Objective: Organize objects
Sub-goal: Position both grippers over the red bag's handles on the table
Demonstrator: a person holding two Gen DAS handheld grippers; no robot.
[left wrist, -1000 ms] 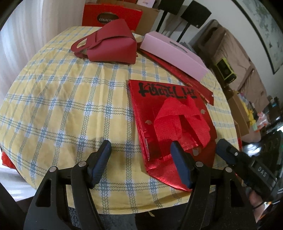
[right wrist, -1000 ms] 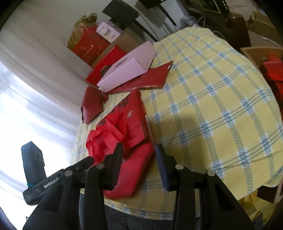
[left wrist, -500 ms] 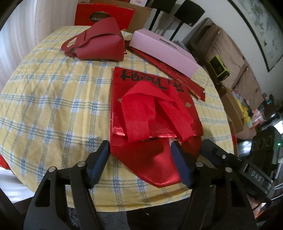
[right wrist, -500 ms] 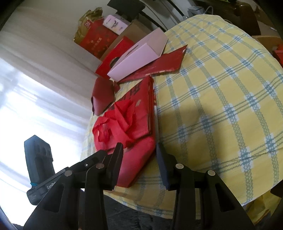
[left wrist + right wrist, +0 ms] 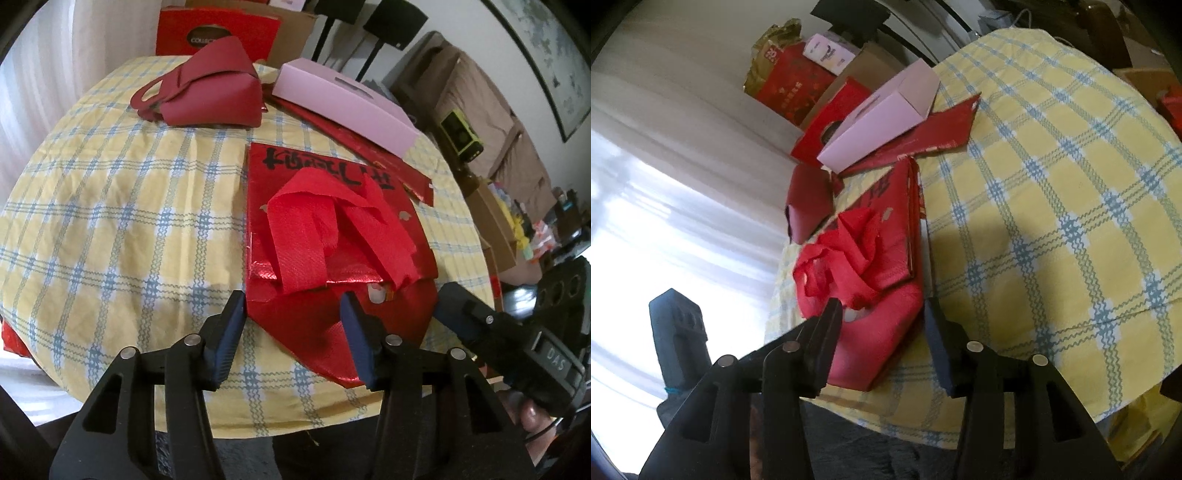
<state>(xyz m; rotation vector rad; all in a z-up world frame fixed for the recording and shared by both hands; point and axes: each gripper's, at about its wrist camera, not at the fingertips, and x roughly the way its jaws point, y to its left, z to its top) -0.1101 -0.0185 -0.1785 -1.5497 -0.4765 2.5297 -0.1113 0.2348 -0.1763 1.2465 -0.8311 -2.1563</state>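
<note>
A shiny red tote bag (image 5: 332,240) is lying flat on the checked tablecloth (image 5: 122,206) at the near edge of the tabletop, its bottom corner hanging just over that edge and its woven red handles (image 5: 325,236) flopped in a heap across its face. Both grippers are working on its near end.

The left gripper (image 5: 291,325) is pointing steeply down at the overhanging corner with its jaws closing, the red fabric lying between them; the pads are not yet pressing on it as far as the left wrist view shows.

The right gripper (image 5: 879,332) is coming in low from the other side with its jaws opening, the bag's lower end and part of the handles showing in the gap. Whether the left pad is brushing the handles is hard to tell from this angle.

The step in hand looks like taking hold of the bag's bottom to fold or straighten it, with a good part of the organizing still ahead: a dark red folded bag (image 5: 207,92) and a pink box (image 5: 343,99) resting on a flat red card (image 5: 934,133) are sitting at the far edge of the tabletop.

The next move probably calls for the left jaws to finish closing on the thin fabric alone, not the tablecloth beneath, while the right gripper is finding its own grip clear of the loose handles.
</note>
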